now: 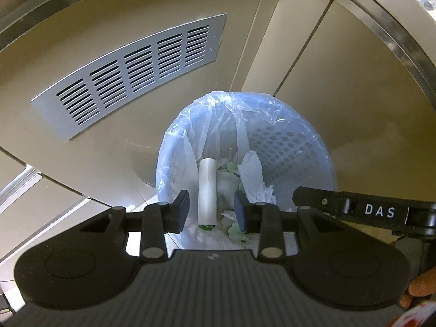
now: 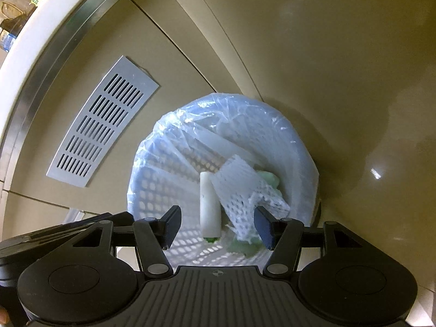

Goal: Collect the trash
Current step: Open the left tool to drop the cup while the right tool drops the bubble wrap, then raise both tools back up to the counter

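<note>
Both claws hang above a lined bin (image 1: 286,141) on the floor. The left claw (image 1: 212,209) is partly open and empty, with a white tube (image 1: 207,190) in the bin below its gap. The right claw (image 2: 218,226) is open wide and empty; foam netting (image 2: 239,190) lies in the bin below, beside the tube.

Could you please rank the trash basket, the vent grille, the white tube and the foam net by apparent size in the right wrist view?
Largest to smallest:
1. trash basket
2. vent grille
3. foam net
4. white tube

The net is crumpled and lies nearer the camera than the grille, so its size is uncertain.
</note>
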The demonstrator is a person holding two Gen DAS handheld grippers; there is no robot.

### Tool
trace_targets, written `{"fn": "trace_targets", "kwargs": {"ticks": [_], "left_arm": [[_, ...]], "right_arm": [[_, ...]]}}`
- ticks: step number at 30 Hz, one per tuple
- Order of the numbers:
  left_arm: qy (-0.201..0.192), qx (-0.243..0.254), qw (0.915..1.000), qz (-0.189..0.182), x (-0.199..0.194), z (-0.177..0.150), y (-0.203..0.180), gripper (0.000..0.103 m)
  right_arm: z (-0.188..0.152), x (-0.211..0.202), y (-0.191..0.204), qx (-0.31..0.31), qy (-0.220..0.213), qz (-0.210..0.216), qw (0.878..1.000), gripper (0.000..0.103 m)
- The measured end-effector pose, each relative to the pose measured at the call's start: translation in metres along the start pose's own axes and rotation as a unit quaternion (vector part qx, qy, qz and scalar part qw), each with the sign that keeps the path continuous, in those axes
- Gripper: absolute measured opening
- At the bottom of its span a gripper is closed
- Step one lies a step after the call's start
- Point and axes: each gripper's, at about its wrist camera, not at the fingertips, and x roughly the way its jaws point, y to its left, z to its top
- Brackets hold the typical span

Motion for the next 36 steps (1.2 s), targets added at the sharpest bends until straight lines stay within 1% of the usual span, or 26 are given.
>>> {"fn": "trace_targets", "kwargs": {"ticks": [5,13,18,24,36], "left_arm": [[-0.001,0.003,1.0,-0.003,-0.016,-0.002,0.001,0.032],[-0.012,0.018,0.9997,-0.011,-0.048,0.002,-0.003,0.033],[-0.021,0.031,0.9991,-0.019,-0.068,0.006,-0.006,0.037],[-0.039,0.046,0.9976,-0.034,-0.095,0.011,-0.009,0.038],[-0.098,0.077,0.99,-0.067,-0.149,0.03,-0.015,0.038]], "right_arm": [[-0.004,-0.014,0.006,-0.006,-0.002,-0.011,1.0,0.062],[-0.005,-0.046,0.022,-0.01,-0.013,-0.012,1.0,0.064],[-0.002,-0.069,0.033,-0.017,-0.015,-0.015,1.0,0.064],[0.001,-0.101,0.05,-0.029,-0.039,-0.01,0.999,0.064],[0.007,-0.151,0.076,-0.029,-0.098,0.001,0.995,0.064]]}}
